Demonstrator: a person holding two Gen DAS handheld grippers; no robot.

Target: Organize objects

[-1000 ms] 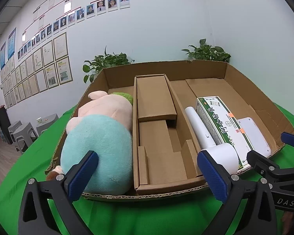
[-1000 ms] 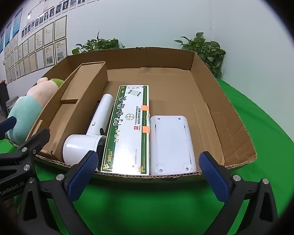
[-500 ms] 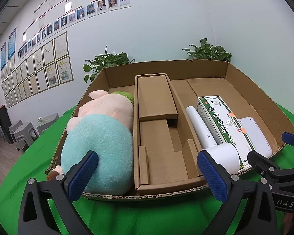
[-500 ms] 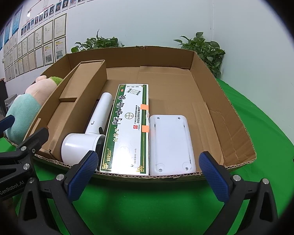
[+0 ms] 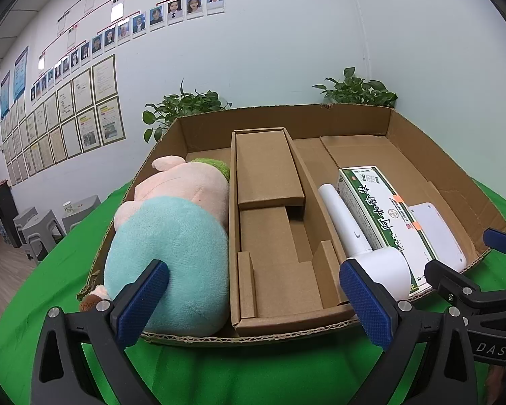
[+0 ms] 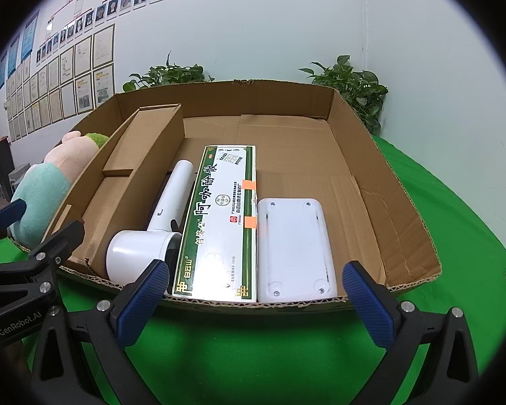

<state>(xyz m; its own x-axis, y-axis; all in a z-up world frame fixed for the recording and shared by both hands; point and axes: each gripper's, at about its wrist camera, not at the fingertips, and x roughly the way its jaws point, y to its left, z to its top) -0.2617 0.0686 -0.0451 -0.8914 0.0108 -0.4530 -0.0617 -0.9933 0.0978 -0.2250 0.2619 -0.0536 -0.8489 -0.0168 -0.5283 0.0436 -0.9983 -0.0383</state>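
Observation:
A shallow cardboard box (image 5: 286, 119) (image 6: 408, 222) lies on the green cloth. In it, from left: a plush pig in a teal shirt (image 5: 172, 236) (image 6: 47, 182), a cardboard insert (image 5: 270, 222) (image 6: 131, 175), a white hair dryer (image 5: 357, 233) (image 6: 158, 226), a green-and-white carton (image 5: 384, 209) (image 6: 219, 216) and a flat white device (image 5: 435, 233) (image 6: 293, 246). My left gripper (image 5: 253, 307) is open and empty just before the box's front edge, facing the insert. My right gripper (image 6: 256, 303) is open and empty before the front edge, facing the carton and device.
Green cloth (image 6: 455, 209) covers the table around the box. Potted plants (image 5: 357, 91) (image 6: 350, 84) stand behind the box against the white wall. Grey stools (image 5: 40, 222) stand on the floor at far left. Each gripper shows at the edge of the other's view.
Almost nothing differs. The right wrist view has shifted very slightly; both grippers stay open at the box's front edge and the objects have not moved.

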